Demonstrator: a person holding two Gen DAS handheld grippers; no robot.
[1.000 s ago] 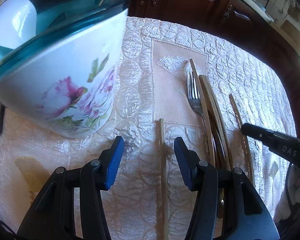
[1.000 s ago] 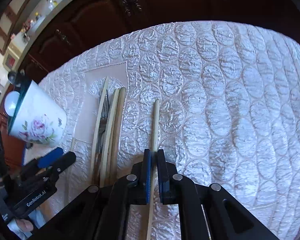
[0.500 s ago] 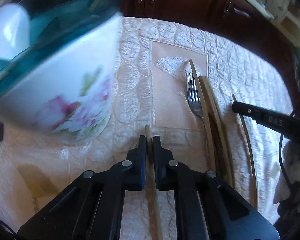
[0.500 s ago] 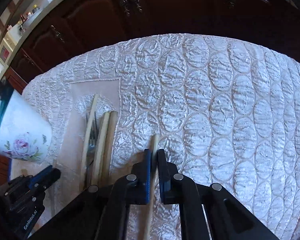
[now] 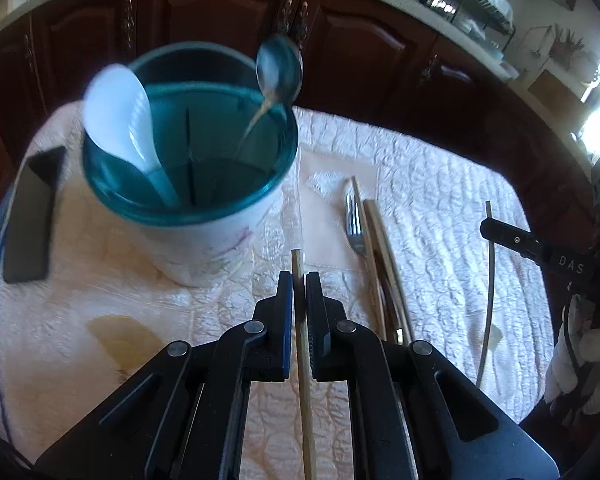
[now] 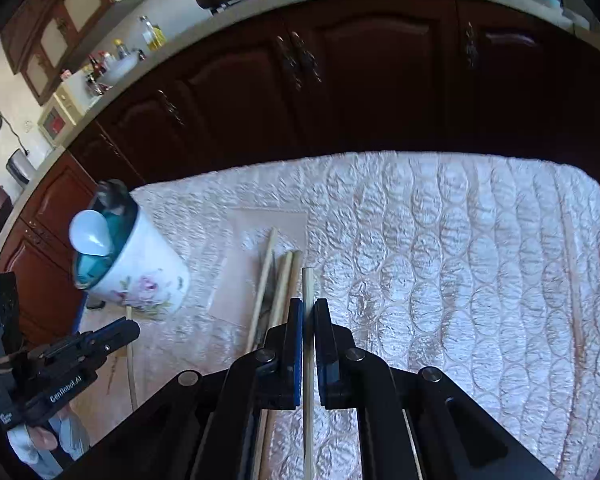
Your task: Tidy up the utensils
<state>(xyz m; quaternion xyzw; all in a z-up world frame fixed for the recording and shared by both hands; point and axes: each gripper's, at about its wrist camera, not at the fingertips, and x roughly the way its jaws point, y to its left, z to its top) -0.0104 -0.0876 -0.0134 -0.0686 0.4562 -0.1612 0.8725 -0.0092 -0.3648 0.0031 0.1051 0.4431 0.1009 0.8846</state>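
Observation:
My left gripper (image 5: 299,280) is shut on a wooden chopstick (image 5: 305,380) and holds it above the cloth, just right of the floral utensil cup (image 5: 204,240). The cup has a teal inside and holds a white spoon (image 5: 118,116) and a metal spoon (image 5: 278,70). My right gripper (image 6: 308,308) is shut on another chopstick (image 6: 308,400), raised off the table. A fork (image 5: 354,224) and several chopsticks (image 5: 384,256) lie on the cloth between the grippers. The cup (image 6: 140,276) and the left gripper (image 6: 112,334) also show in the right wrist view.
A quilted white cloth (image 6: 440,260) covers the table, with a beige napkin patch (image 6: 236,276) under the utensils. A dark phone-like slab (image 5: 30,216) lies left of the cup. Dark wooden cabinets (image 6: 340,80) stand behind the table.
My left gripper closed on the chopstick and lifted it, so the view now looks down into the cup. My right gripper has risen with its chopstick.

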